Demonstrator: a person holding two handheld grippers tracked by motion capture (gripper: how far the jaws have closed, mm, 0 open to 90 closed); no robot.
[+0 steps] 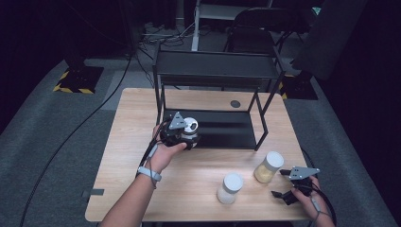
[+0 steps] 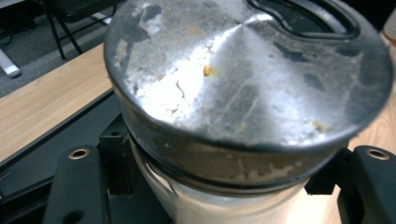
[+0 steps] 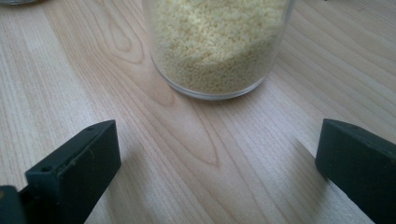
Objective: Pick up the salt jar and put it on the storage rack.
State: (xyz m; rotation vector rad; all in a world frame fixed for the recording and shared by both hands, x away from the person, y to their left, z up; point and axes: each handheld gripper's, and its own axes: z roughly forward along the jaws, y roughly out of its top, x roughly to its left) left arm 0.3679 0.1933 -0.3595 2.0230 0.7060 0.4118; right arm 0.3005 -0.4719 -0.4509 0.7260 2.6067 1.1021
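Jar (image 1: 190,126) clamped in our left gripper (image 1: 182,135), held at the front lip of the shelf (image 1: 227,130), 12 o'clock from table (image 1: 142,156) centre, for stowing we judge. Right gripper (image 1: 289,187) jaws apart, waiting at 5 o'clock before the grain jar (image 1: 267,166).

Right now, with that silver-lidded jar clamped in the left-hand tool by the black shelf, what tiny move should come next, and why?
Probably ease the silver-lidded glass jar forward and set it down on the black metal rack's lower shelf. The left gripper is shut on it right at the shelf's front edge, so it seems not yet placed.
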